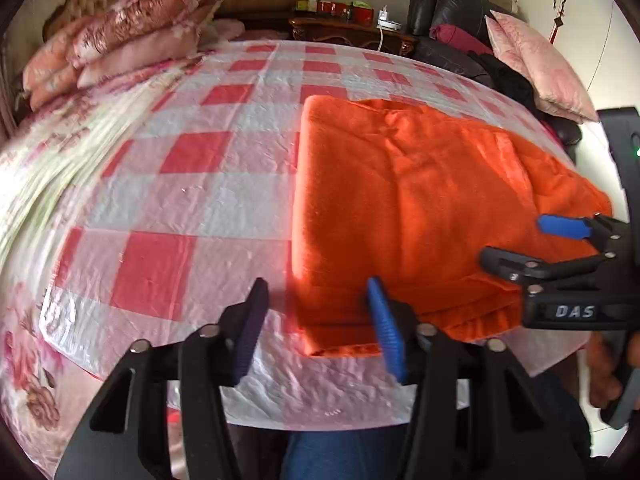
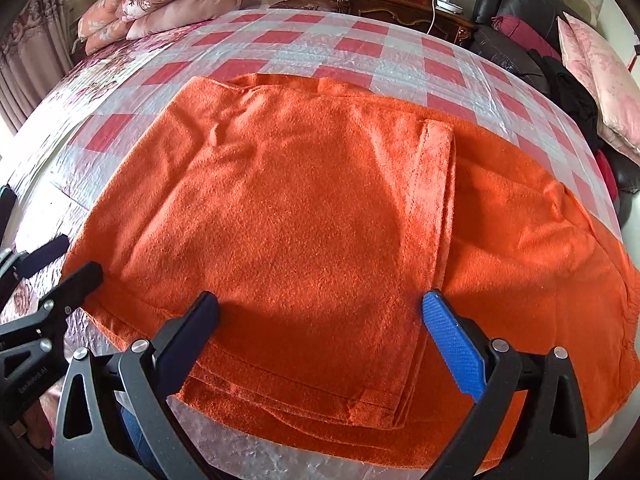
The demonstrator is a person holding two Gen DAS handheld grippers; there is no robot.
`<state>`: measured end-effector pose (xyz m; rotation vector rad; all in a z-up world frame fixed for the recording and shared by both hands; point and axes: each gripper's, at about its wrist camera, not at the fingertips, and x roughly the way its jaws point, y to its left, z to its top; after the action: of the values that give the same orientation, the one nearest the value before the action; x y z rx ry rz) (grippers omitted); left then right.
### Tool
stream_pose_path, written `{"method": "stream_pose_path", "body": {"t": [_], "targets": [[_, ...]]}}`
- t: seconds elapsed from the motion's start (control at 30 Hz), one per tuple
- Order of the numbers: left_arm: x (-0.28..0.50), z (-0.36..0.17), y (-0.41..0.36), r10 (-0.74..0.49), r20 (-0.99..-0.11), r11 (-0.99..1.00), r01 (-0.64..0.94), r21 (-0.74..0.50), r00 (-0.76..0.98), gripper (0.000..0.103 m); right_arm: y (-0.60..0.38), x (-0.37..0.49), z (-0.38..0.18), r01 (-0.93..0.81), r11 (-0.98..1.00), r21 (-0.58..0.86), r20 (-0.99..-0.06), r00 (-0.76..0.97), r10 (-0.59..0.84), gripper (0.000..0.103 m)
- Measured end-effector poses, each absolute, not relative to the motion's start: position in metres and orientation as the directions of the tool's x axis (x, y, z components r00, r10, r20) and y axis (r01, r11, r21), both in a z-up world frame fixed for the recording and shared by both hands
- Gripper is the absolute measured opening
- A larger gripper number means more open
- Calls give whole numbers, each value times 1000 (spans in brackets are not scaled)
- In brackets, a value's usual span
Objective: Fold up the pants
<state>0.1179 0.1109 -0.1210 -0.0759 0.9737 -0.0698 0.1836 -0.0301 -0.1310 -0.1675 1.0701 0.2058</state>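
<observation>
The orange fleece pants (image 2: 320, 216) lie folded flat on a red-and-white checked plastic sheet (image 1: 168, 184) on the bed. One layer is folded over the rest, its hem edge (image 2: 440, 184) running front to back. In the left wrist view the pants (image 1: 400, 200) lie right of centre. My left gripper (image 1: 316, 320) is open and empty, over the pants' near left corner. My right gripper (image 2: 320, 320) is open and empty, low over the pants' near edge. The right gripper also shows at the right of the left wrist view (image 1: 520, 244), open over the cloth.
Floral quilts and pillows (image 1: 120, 40) are piled at the bed's far left. A dark wooden nightstand (image 2: 404, 4) with small items stands behind the bed. A black leather sofa (image 2: 516, 20) with pink cushions (image 2: 600, 72) stands at the right. The bed's near edge is just below the grippers.
</observation>
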Motion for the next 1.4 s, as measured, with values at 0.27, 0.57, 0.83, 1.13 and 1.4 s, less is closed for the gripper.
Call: {"method": "stream_pose_path", "body": {"t": [0.27,0.57,0.83,1.13,1.4], "targets": [[119,-129,152,-439,-743,828,-92,-553,505,22,-32,184,-131,-250,968,-25,-883,459,95,99],[111,-146,175,-585,-620,620,-204,-757,523,41,-33,184,-132,-252,967,-21,-884,457,100,99],[118,-87,135,-368,-711,869,-51,-492,599,6,-37,192,-110,-263,964,47,-887,433,161,87],[121,-9,-3,-100,-676,975,208,81,730,6,-36,278,-15,-411,748,521,-786,111,608,98],[124,-5,-109,-60,-631,874,347,341,773,6,-15,302,-23,-549,719,426,-866,-18,500,71]]}}
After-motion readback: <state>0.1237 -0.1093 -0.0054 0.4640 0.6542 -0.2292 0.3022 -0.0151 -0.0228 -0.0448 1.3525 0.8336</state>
